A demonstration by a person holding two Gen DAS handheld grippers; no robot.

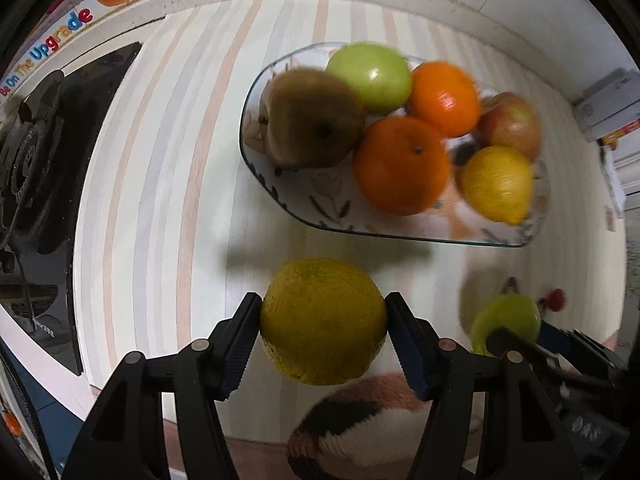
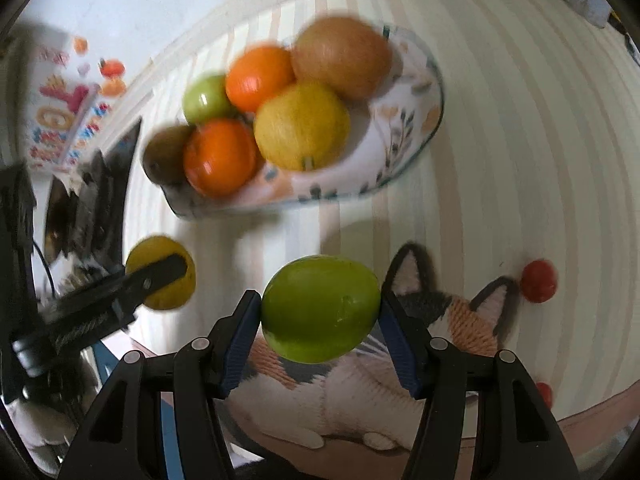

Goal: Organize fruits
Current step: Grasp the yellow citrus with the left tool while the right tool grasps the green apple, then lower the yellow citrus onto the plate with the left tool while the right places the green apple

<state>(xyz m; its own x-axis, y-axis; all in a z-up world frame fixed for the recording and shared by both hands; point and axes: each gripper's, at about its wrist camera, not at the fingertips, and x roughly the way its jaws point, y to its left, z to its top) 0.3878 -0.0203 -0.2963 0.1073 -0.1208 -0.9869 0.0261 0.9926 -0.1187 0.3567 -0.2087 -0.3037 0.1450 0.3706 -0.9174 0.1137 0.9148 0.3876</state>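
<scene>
My left gripper is shut on a yellow citrus fruit and holds it above the striped table, short of the floral glass plate. My right gripper is shut on a green apple, which also shows in the left wrist view. The plate holds a brown kiwi, a green apple, two oranges, a red-yellow apple and a lemon. The left gripper with its yellow fruit appears at the left of the right wrist view.
A cat-shaped mat lies at the table's near edge. A small red tomato sits on the table to the right, another nearer the edge. A black appliance and a printed box stand at the left. Boxes stand at the far right.
</scene>
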